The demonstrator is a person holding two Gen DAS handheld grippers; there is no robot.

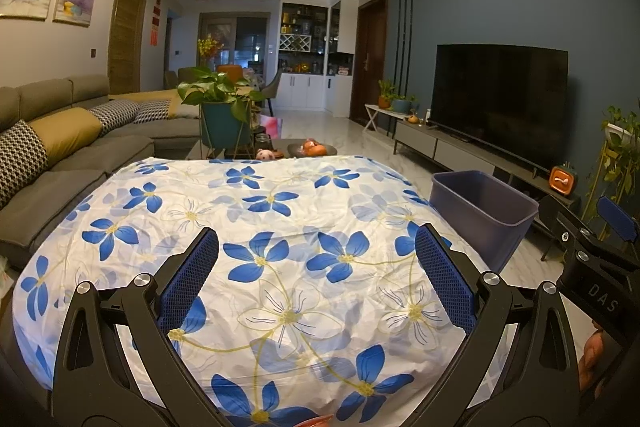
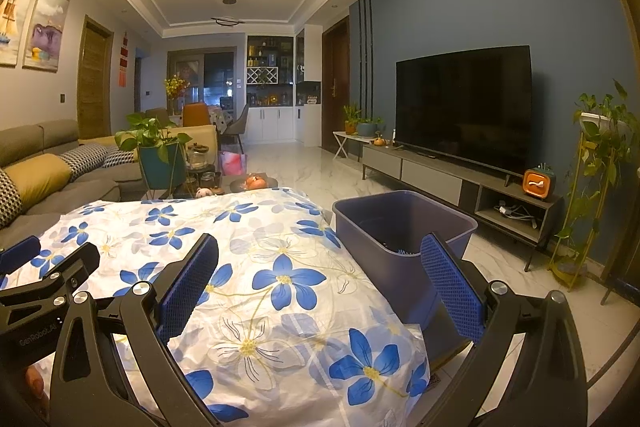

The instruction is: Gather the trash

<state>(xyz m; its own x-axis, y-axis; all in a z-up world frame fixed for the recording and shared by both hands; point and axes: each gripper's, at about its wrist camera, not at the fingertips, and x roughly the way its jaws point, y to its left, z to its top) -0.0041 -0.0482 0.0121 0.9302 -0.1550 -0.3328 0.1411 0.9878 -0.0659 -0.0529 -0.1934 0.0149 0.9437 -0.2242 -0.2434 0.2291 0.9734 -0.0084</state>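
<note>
A floral cloth (image 1: 256, 259), white with blue five-petalled flowers and pale yellow stems, covers the table in a lamplit living room and fills the near half of both wrist views. No trash shows on its visible surface; whatever remains to collect is out of view or already gone, and the pictures do not settle which. An orange-red scrap (image 1: 316, 421) peeks in at the very bottom edge of the left view, too cropped to name.

The blue plastic bin (image 2: 400, 227), a rectangular tub with a rolled rim, stands on the marble floor just beside the table's right edge. A little dark material lies on its bottom; what it is cannot be told.

The left gripper (image 1: 316, 279) hangs over the middle of the cloth, jaws spread wide, nothing between the blue ribbed pads (image 1: 188, 279). The right gripper (image 2: 320, 283) sits further right, over the table's right edge, one finger above the cloth and the other in front of the bin, equally wide and empty. Each shows at the edge of the other's view.

Judged from here, the step in hand is finding the next piece. Doing it well likely means keeping the jaws wide, lowering the view to sweep the near edge, and closing only on the item, not a fold of cloth. The short carry to the bin favours the right gripper.
</note>
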